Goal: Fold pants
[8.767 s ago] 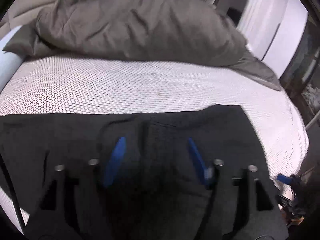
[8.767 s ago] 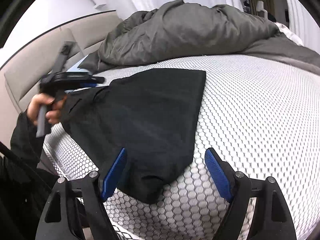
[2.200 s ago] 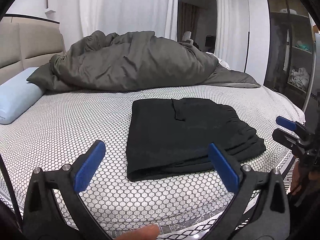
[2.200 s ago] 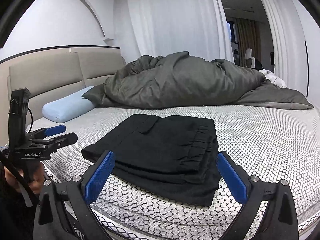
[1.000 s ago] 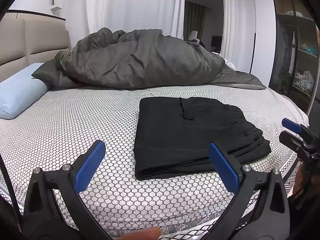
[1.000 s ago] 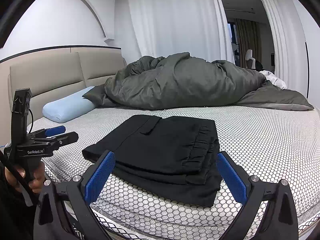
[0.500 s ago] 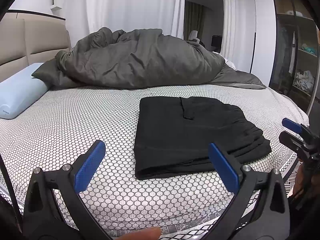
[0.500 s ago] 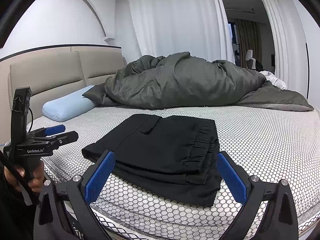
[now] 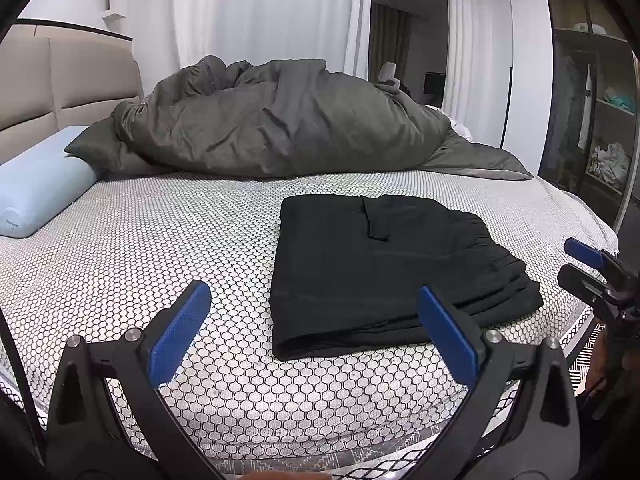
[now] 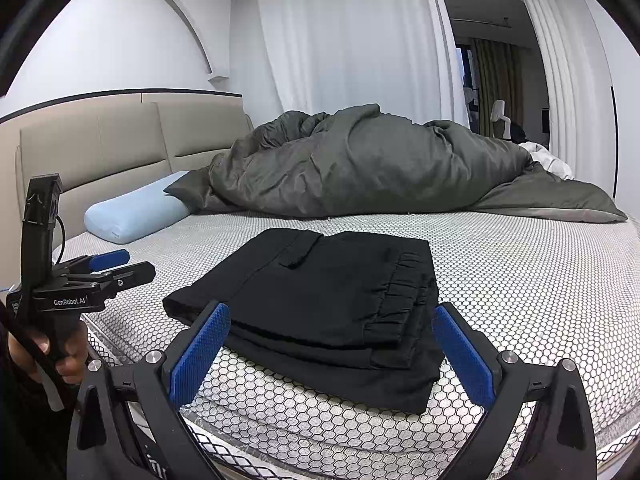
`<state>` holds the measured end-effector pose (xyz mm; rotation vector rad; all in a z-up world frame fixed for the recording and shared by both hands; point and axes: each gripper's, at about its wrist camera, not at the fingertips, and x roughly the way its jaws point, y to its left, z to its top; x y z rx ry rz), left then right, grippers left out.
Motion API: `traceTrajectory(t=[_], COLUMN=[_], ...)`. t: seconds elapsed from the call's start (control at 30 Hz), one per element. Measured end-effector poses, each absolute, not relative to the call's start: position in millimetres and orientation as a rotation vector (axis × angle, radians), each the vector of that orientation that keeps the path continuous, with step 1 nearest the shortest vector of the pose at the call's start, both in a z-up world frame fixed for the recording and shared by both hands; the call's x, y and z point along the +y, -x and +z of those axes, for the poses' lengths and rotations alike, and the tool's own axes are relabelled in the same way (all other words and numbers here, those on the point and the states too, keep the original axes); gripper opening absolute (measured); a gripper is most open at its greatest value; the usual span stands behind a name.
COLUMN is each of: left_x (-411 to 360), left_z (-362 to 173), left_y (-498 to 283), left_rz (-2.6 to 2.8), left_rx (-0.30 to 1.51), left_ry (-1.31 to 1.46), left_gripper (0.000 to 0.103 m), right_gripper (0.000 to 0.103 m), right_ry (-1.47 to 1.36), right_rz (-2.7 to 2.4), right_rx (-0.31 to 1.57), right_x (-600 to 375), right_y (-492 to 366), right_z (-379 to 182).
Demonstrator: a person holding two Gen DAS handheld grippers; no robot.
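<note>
The pants (image 9: 384, 264) lie folded in a neat black stack on the bed (image 9: 160, 240) — the folding looks done. The left gripper (image 9: 316, 332) is wide open and holds nothing; the stack sits just past its fingers (image 9: 180, 332), more toward the right one. The right gripper (image 10: 328, 348) is wide open and empty too, with the stack right in front, between its fingers (image 10: 460, 352) and a bit beyond. Both hang back from the cloth. Next, I think, little is left — maybe only pat an edge flat, or pull both away.
</note>
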<state>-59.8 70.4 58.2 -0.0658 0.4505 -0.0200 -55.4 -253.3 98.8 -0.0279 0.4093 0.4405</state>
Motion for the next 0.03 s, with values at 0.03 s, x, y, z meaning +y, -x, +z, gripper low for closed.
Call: traceTrajectory(t=[0.03], left_x=[70.8], left_z=[58.1], left_y=[60.0], left_rz=[-0.019], left_rx=[0.452], left_ry=[0.067], left_gripper=[0.102], right_gripper=[0.103], right_ry=[0.027], right_rz=[0.44], right_rx=[0.409], right_x=[-252.9], right_y=[55.7], right_z=[99.0])
